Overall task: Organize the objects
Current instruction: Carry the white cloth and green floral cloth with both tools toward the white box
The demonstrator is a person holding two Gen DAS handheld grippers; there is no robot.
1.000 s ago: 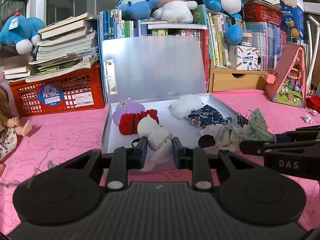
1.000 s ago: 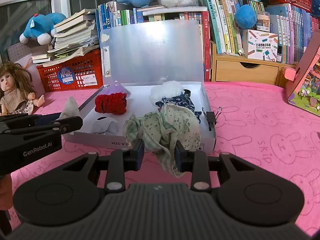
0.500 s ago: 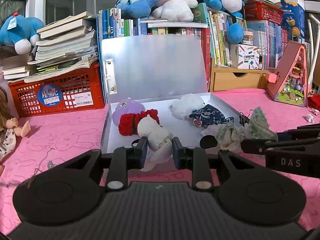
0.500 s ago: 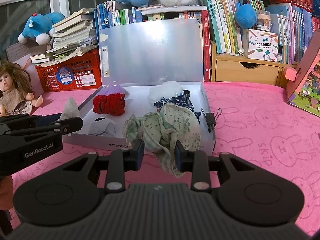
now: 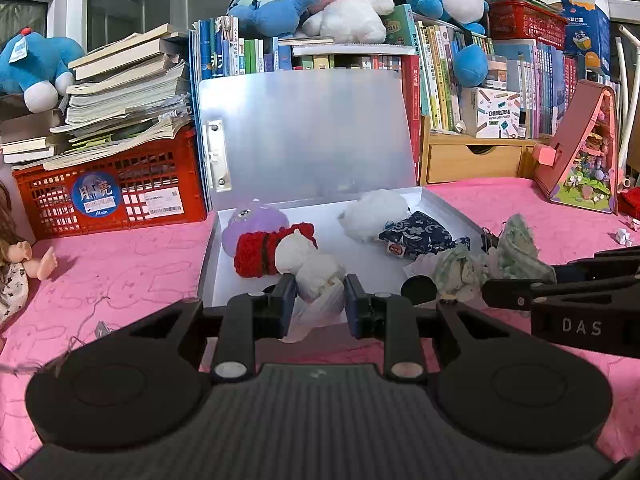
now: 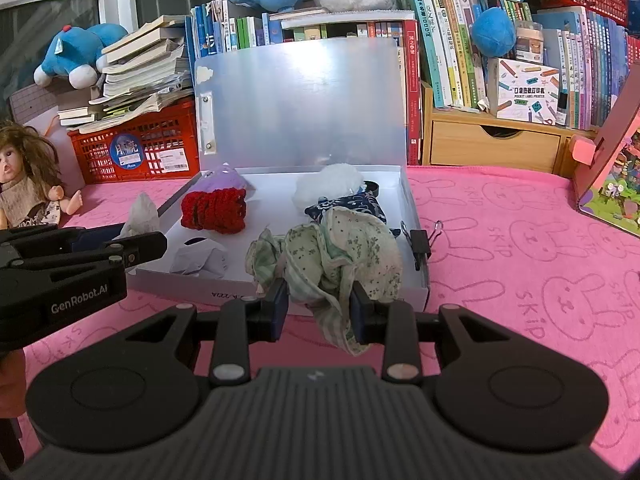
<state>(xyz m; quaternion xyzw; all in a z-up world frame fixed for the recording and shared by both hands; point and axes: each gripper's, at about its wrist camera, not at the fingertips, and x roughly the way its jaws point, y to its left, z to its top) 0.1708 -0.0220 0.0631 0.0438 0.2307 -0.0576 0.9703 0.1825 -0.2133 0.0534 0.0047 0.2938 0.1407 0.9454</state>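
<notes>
An open white file box (image 5: 208, 264) (image 6: 412, 216) lies on the pink cloth with its lid upright. Inside are a purple plush (image 5: 252, 224), a red knitted piece (image 5: 256, 252) (image 6: 214, 210), a white fluffy ball (image 5: 374, 216) (image 6: 330, 184) and a blue patterned pouch (image 5: 416, 234) (image 6: 352, 204). My left gripper (image 5: 320, 294) is shut on a white crumpled bag (image 5: 318, 280) at the box's near edge. My right gripper (image 6: 320, 300) is shut on a green floral cloth (image 6: 344, 256) (image 5: 516, 248) over the box's near right corner.
A black binder clip (image 6: 422, 240) lies just right of the box. A red crate (image 5: 108, 196) with stacked books stands back left, a doll (image 6: 28, 184) at far left. A wooden drawer (image 6: 492, 148), books and a pink toy house (image 5: 580, 152) stand back right.
Both grippers keep their hold; the views have barely shifted, with the box drifting very slightly.
</notes>
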